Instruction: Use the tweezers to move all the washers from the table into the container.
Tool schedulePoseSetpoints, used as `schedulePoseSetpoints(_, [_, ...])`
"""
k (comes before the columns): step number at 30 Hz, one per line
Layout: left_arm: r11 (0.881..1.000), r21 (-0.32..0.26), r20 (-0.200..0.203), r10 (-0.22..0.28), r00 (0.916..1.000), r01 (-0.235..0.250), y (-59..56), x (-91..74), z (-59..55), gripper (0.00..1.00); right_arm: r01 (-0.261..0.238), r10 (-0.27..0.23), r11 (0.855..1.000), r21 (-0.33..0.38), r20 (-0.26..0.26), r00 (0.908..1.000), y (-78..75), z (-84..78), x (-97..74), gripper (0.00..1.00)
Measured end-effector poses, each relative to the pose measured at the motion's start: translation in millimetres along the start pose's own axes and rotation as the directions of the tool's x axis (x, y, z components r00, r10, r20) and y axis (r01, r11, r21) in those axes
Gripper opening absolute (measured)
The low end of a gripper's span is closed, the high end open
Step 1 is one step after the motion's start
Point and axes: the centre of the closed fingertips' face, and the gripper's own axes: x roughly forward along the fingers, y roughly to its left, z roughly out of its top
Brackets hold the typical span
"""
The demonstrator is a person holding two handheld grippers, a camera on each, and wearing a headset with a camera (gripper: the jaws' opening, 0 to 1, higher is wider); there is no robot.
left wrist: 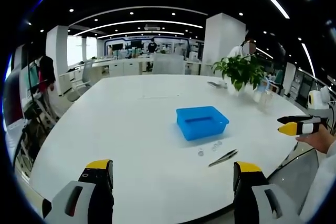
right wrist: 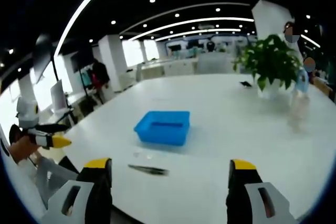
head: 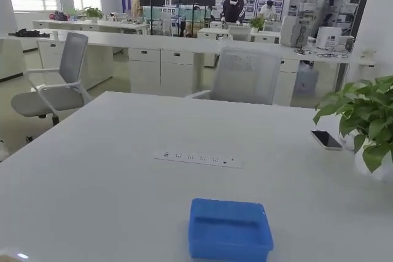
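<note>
The tweezers point(left wrist: 223, 157) are seen lying flat on the table point(left wrist: 131, 129), near its close edge, touched by neither gripper. The washers point(left wrist: 212, 148) are scattered just beside them, between the tweezers and the blue container point(left wrist: 202, 121), which is set a little further in.

The left gripper point(left wrist: 172, 174) is held off the table's edge with its jaws spread wide, and nothing is gripped between them. The right gripper point(right wrist: 169, 174) is likewise spread wide and empty, well apart from the tweezers.

The washers are small and pale. About three can be made out in the left gripper view, but no sure count can be given, and in the right gripper view they are only a faint smudge. In the head view the container's near side is met by the bottom of the frame.

Further out, a socket strip point(head: 198, 159) is set in the table's middle, and a phone point(head: 326, 139) and a plant point(head: 365, 115) are placed towards its right side.
</note>
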Motion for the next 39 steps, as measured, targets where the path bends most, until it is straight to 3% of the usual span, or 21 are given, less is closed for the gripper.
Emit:
schedulePoseSetpoints(30, [0.998, 0.052, 0.031, -0.033, 0.999, 0.031, -12.2, 1.6, 6.6, 0.93, -0.003, 0.003, 1.0, -0.012, -0.001, 1.0, 0.4, 0.4, 3.3, 0.9])
schedulePoseSetpoints(39, [0.994, 0.096, 0.024, -0.061, 0.9978, 0.059, -21.1, 10.3, 8.9, 0.81, 0.001, -0.001, 1.0, -0.013, -0.008, 1.0, -2.1, 0.3, 6.1, 0.88])
